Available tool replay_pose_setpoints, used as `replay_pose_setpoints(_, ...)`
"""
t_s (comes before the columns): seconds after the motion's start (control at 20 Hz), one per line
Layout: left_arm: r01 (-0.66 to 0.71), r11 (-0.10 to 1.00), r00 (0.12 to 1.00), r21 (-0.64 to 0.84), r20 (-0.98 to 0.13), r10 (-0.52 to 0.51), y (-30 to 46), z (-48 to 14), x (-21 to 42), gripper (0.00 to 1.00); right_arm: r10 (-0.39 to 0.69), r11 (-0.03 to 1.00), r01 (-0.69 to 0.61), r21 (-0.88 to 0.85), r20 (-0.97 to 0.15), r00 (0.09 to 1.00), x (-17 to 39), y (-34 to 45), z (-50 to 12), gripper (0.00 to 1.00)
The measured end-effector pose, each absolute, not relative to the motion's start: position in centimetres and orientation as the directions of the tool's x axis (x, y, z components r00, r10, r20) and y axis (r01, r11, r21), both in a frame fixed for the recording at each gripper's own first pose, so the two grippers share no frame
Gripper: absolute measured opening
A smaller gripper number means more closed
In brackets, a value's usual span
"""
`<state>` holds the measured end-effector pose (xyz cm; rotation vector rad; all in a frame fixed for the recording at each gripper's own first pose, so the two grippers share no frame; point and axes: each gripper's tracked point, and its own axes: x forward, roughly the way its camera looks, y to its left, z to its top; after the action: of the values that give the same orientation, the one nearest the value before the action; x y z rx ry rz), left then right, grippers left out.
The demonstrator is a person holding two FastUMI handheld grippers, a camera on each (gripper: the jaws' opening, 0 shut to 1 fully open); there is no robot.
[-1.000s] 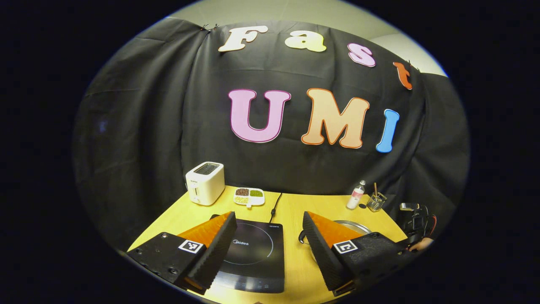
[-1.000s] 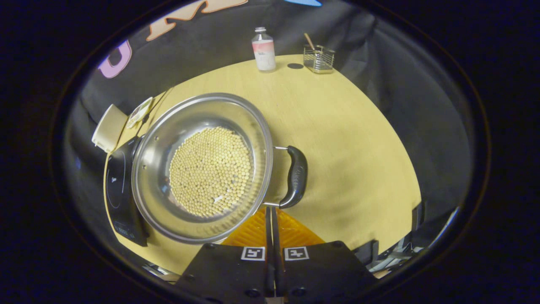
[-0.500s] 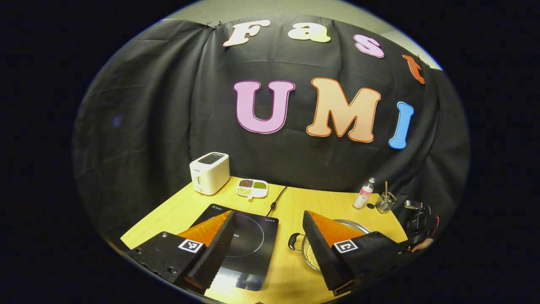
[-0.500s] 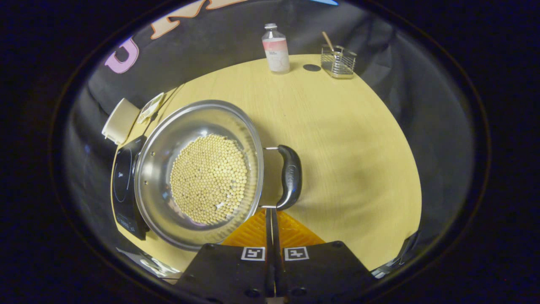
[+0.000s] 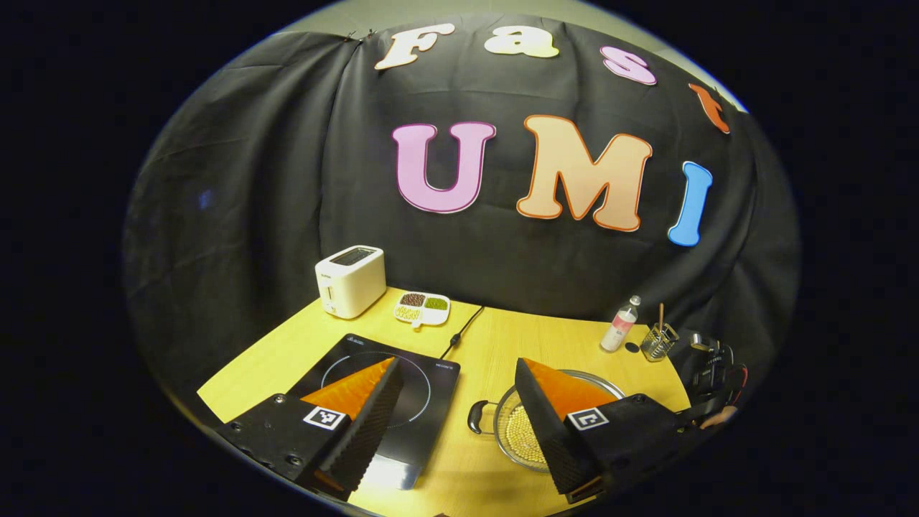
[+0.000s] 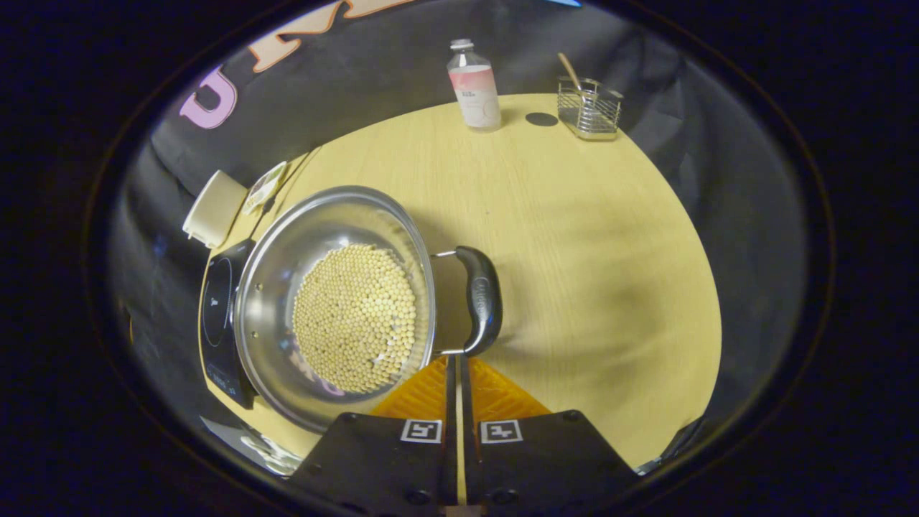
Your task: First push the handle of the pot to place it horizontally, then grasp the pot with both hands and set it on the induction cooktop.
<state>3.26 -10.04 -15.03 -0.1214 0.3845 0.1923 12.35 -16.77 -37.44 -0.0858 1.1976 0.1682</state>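
A steel pot (image 6: 283, 248) with pale round beans (image 6: 355, 316) on its bottom stands on the wooden table (image 6: 574, 251). Its black side handle (image 6: 481, 300) points right. My right gripper (image 6: 454, 360) is shut on nothing, with its tips right at the near end of that handle. The black induction cooktop (image 6: 219, 323) lies just left of the pot. In the left gripper view my left gripper (image 5: 456, 402) hangs open above the table. The cooktop (image 5: 388, 380) is behind its left finger. The pot (image 5: 511, 413) and its other handle (image 5: 476, 418) are partly hidden by its right finger.
At the back left stand a white toaster (image 5: 350, 280) and a divided dish of beans (image 5: 421, 309), and the cooktop's cord (image 5: 463, 330) runs to the wall. At the back right are a bottle (image 6: 474, 86), a dark cap (image 6: 540, 119) and a wire basket (image 6: 590, 108).
In the right gripper view the pot and its handle have shifted left and slightly turned. The left gripper has drawn back, so more of the cooktop and pot shows.
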Motion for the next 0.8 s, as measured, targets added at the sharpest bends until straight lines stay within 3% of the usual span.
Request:
replay_pose_setpoints(0.45,-0.219,0.972,0.857,-0.082,-0.493,0.151,-9.9,-20.2,6.3,0.97,0.172,0.97,-0.216,0.116,-0.949,0.263,11.4,-16.7,-37.4,0.16)
replay_pose_setpoints(0.7,-0.222,0.972,0.845,-0.072,-0.512,0.155,-10.0,-21.6,7.3,0.97,0.151,0.943,-0.323,0.073,-0.963,0.224,9.4,-16.7,-37.6,0.17)
replay_pose_setpoints(0.8,-0.223,0.972,0.845,-0.076,-0.512,0.153,-10.2,-21.9,7.5,0.97,0.081,0.922,-0.387,-0.01,-0.972,0.218,8.7,-17.7,-38.6,0.14)
